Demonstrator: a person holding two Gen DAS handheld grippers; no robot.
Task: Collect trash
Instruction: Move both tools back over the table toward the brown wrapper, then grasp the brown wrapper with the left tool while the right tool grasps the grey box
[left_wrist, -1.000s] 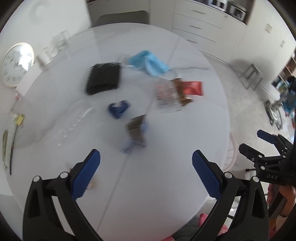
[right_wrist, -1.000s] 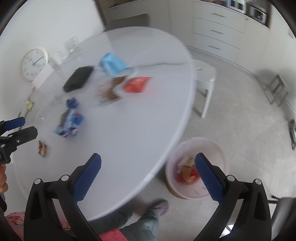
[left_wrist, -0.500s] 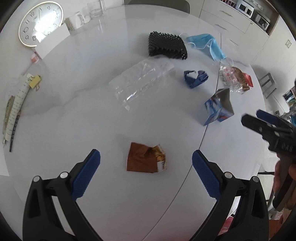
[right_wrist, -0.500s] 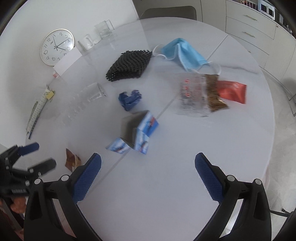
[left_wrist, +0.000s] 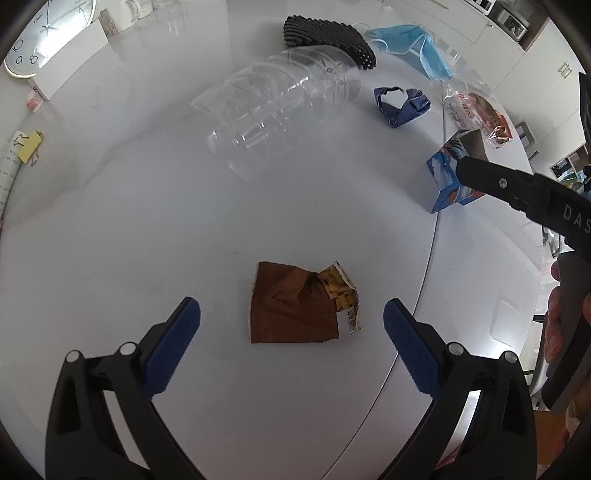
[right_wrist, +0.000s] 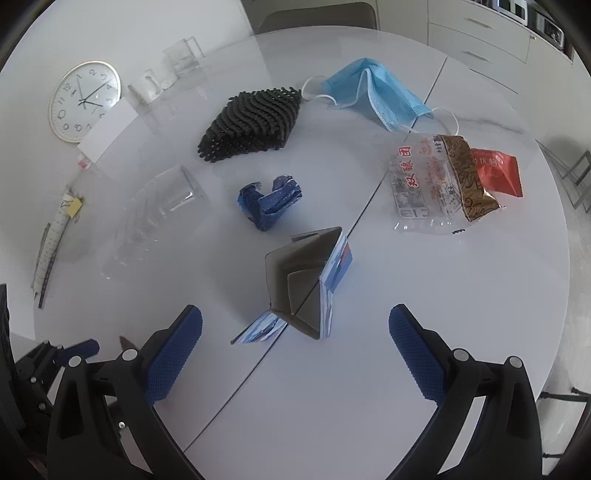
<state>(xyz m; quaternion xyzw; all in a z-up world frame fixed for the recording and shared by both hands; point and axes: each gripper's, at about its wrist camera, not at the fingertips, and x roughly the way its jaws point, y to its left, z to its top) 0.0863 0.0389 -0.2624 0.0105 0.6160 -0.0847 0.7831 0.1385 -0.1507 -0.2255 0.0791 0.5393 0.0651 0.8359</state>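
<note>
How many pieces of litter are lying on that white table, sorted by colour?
Blue: 3 (face mask, crumpled wrapper, flattened carton)
Brown: 1 (snack packet)
Black: 1 (foam mesh sleeve)
Red: 1 (sachet)
Clear: 2 (plastic tray, printed bag)
Total: 8

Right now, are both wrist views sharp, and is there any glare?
Left wrist: sharp, the brown snack wrapper crisp; glare washes the wall clock and the table edge. Right wrist: sharp too, the clock face legible, fisheye bending the table rim.
</note>
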